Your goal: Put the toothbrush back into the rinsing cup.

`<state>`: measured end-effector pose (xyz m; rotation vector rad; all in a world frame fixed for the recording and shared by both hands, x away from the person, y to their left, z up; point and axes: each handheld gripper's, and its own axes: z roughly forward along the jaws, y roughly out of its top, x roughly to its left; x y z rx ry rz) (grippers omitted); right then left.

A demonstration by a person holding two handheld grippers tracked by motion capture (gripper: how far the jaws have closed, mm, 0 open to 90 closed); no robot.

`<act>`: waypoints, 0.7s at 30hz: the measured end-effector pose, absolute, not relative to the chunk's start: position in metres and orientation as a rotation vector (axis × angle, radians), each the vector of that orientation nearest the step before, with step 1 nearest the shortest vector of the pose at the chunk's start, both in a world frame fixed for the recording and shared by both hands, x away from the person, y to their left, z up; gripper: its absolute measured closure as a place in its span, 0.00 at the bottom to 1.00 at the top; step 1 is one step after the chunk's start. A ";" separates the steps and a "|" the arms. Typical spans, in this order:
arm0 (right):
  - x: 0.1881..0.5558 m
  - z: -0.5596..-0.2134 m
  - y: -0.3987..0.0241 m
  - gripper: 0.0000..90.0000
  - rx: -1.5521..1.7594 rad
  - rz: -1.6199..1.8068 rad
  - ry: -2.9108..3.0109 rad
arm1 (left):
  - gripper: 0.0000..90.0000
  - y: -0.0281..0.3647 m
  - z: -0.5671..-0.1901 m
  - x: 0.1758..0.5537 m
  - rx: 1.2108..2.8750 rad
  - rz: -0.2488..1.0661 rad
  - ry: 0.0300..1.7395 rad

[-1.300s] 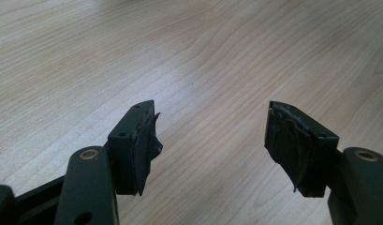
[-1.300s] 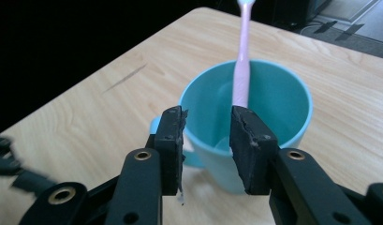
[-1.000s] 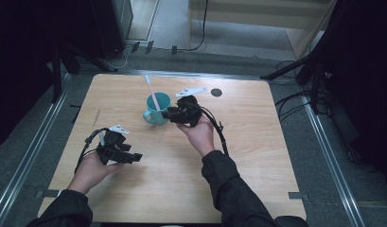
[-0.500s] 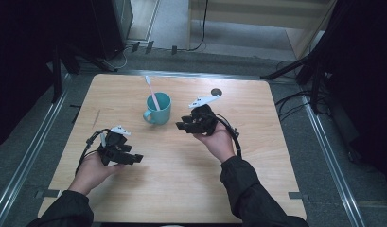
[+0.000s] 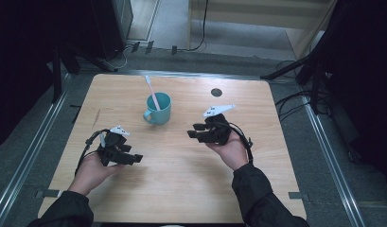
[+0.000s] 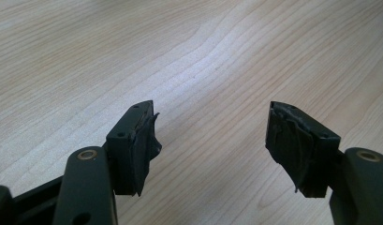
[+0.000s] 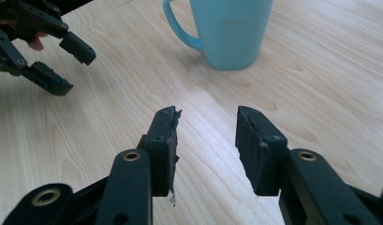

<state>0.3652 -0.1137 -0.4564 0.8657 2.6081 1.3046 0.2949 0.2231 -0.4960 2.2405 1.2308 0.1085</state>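
Right gripper [image 5: 195, 134] hung over the table right of the mug, jaws just been opening, nothing between them. Right gripper view [image 7: 205, 136] showed the teal mug [image 7: 226, 30] ahead, handle toward the left gripper [image 7: 62, 65]; high view added a pink-white toothbrush [image 5: 152, 92] standing in the mug [image 5: 158, 109]. Left gripper [image 5: 133, 158] spread wide, empty, low over bare wood [image 6: 208, 136]. Nothing blocked the mug. Light wooden table [image 5: 181, 189], dark round hole [image 5: 216, 92] near far edge, grey floor, cables [image 5: 290, 101] around.
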 end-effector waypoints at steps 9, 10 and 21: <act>0.356 -0.458 -0.134 0.57 0.923 1.310 2.594 | 0.37 0.220 -0.495 0.294 2.237 0.099 1.221; 0.356 -0.458 -0.136 0.57 0.929 1.313 2.592 | 0.37 0.220 -0.495 0.294 2.244 0.097 1.217; 0.350 -0.467 -0.155 0.55 0.995 1.327 2.588 | 0.37 0.219 -0.495 0.296 2.253 0.102 1.216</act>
